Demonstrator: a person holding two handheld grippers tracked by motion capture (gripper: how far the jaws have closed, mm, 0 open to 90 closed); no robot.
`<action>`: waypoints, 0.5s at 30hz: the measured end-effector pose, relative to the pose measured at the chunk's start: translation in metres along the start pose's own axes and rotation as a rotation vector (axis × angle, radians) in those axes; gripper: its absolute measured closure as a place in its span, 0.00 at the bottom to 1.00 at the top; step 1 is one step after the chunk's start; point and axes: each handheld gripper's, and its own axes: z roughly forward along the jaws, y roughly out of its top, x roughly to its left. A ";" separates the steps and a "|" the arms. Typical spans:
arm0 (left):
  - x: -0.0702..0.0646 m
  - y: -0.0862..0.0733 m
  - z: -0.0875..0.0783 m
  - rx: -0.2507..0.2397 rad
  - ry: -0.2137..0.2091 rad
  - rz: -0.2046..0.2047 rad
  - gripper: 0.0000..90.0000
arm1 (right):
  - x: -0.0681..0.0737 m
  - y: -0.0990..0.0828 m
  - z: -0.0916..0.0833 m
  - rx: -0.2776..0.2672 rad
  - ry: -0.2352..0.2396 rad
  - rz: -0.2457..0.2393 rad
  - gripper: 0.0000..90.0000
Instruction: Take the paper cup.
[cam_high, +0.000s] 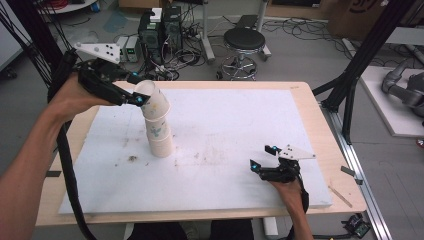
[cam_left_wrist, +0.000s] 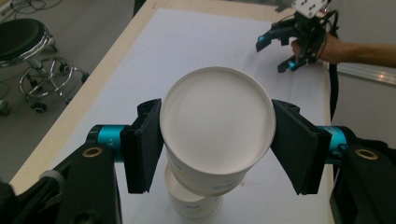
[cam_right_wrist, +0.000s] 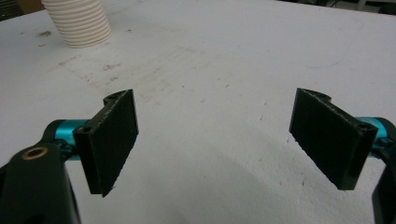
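Left gripper (cam_high: 141, 96) pinches the top paper cup (cam_left_wrist: 217, 130) by its rim, both black ribbed pads pressed on opposite sides of the round white mouth. Cup sits tilted atop a stack of paper cups (cam_high: 160, 137), at about 10 o'clock on the white board (cam_high: 230, 120). Stack stands well inside the board, with the left edge nearer than the far edge. Cups are smooth white paper with small printed marks and a rolled lip; the bottom cup (cam_right_wrist: 79, 21) looks ribbed in the right gripper view.

Right gripper (cam_high: 263, 157) has jaws spread wide, nothing between them, and rests low near the board at about 4 o'clock, close to the near-right corner. Wide open room lies between it and the stack: bare board, matte white, scuffed, with dark specks.

Board lies on a light wooden table (cam_high: 305, 95), wood margin showing all round. Beyond the far edge at 12 o'clock stands a black round stool (cam_high: 243, 42).
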 end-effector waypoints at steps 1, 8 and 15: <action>-0.003 -0.001 -0.001 -0.009 0.000 0.000 0.41 | 0.000 0.000 0.000 -0.003 0.000 0.000 0.17; -0.027 -0.012 0.002 -0.090 -0.024 0.000 0.41 | -0.001 0.000 -0.001 -0.008 0.002 0.008 0.17; -0.054 -0.030 0.015 -0.175 -0.050 0.031 0.41 | -0.001 -0.001 -0.002 -0.016 0.002 0.017 0.17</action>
